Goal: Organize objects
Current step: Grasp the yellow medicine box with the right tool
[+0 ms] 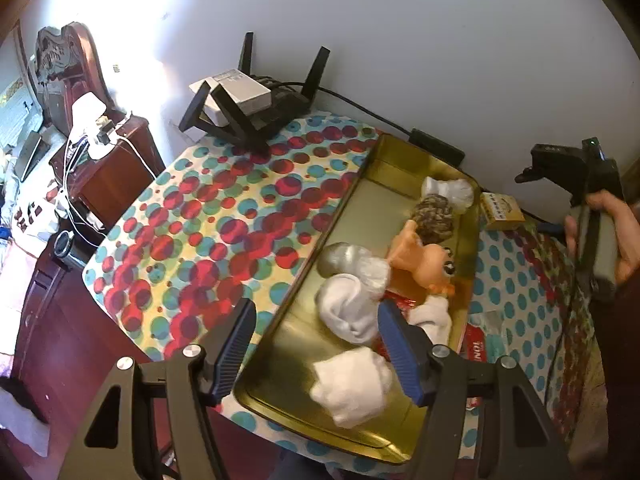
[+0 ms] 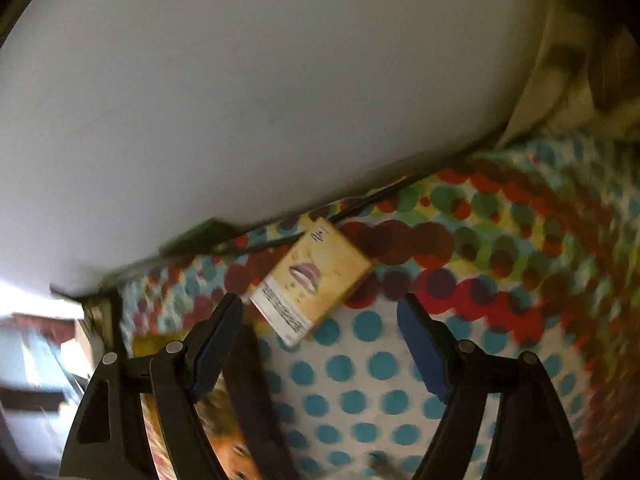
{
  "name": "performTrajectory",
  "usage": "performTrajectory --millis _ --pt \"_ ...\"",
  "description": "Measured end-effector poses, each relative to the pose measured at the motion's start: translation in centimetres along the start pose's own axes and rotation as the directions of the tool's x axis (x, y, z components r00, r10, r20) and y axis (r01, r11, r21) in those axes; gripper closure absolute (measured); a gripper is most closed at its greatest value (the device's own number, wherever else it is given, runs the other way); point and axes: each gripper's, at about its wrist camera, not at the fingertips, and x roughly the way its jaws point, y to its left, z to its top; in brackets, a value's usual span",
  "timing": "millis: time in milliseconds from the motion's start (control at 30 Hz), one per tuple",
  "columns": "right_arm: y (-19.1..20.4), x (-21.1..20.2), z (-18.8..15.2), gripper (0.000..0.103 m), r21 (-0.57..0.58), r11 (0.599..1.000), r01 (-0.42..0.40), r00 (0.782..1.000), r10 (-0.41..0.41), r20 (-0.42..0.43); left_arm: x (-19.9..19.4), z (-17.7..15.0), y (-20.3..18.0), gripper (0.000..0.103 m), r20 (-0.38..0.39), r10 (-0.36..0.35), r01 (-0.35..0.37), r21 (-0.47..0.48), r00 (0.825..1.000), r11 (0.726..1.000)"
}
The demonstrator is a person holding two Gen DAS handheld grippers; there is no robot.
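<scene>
Your left gripper [image 1: 316,344] is spread wide, nothing pinched, hovering over the near end of the shallow gold metal tray [image 1: 356,196]. A rolled white sock bundle [image 1: 352,388] sits in the tray between/just below the fingers; can't tell if a pad touches it.

Already in the tray, by the look of it: a second white sock roll [image 1: 348,312] just past the first, a silver-grey sock roll [image 1: 344,256] beyond that, an orange plastic big-eyed toy figure [image 1: 428,264] mid-tray, a brown knitted ball [image 1: 434,216] farther back, a clear-white crumpled wrapper thing [image 1: 448,190] at the far end. Something red peeks out under the socks, can't ID it.

Your right gripper [image 2: 320,340] is also spread, empty, aimed at the small yellow cardboard box w/ a lips picture [image 2: 316,280], which lies flat on the polka-dot tablecloth [image 2: 360,380] outside the tray, off its far right corner near the wall. Right view is blurry.

Progress est.: most items binned. Left outside: the yellow box, plus a red-white printed packet [image 1: 478,340] on the cloth touching/just beside the tray's right rim. Black wifi router [image 1: 256,108] sits beyond the tray's left side, prob not part of the job.
</scene>
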Motion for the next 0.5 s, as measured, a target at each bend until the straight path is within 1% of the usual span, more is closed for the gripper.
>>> performTrajectory --millis 67,167,200,300,433,500 --pt "0.2 0.9 0.2 0.025 0.065 0.998 0.024 1.0 -0.024 -0.004 0.0 0.0 0.6 0.038 0.002 0.008 -0.008 0.005 1.0 1.0" --pt "0.7 2.0 0.0 0.025 0.131 0.99 0.054 0.999 -0.054 -0.004 0.1 0.1 1.8 0.038 0.003 0.016 -0.016 -0.006 1.0 1.0" --pt "0.9 2.2 0.0 0.025 0.147 0.986 0.08 0.997 -0.082 0.004 0.2 0.2 2.0 0.038 0.003 0.016 -0.016 -0.008 1.0 1.0" --pt "1.7 2.8 -0.2 0.025 0.187 0.971 0.146 0.988 -0.153 0.023 0.3 0.3 3.0 0.038 0.005 0.024 -0.024 -0.013 1.0 1.0" --pt "3.1 3.6 -0.5 0.025 0.225 0.949 0.222 0.971 -0.236 0.039 0.5 0.5 3.7 0.038 0.002 0.027 -0.027 -0.002 1.0 1.0" --pt "3.8 4.2 -0.7 0.025 0.232 0.942 0.244 0.965 -0.259 0.036 0.5 0.5 4.0 0.038 0.001 0.034 -0.034 0.008 0.999 0.999"
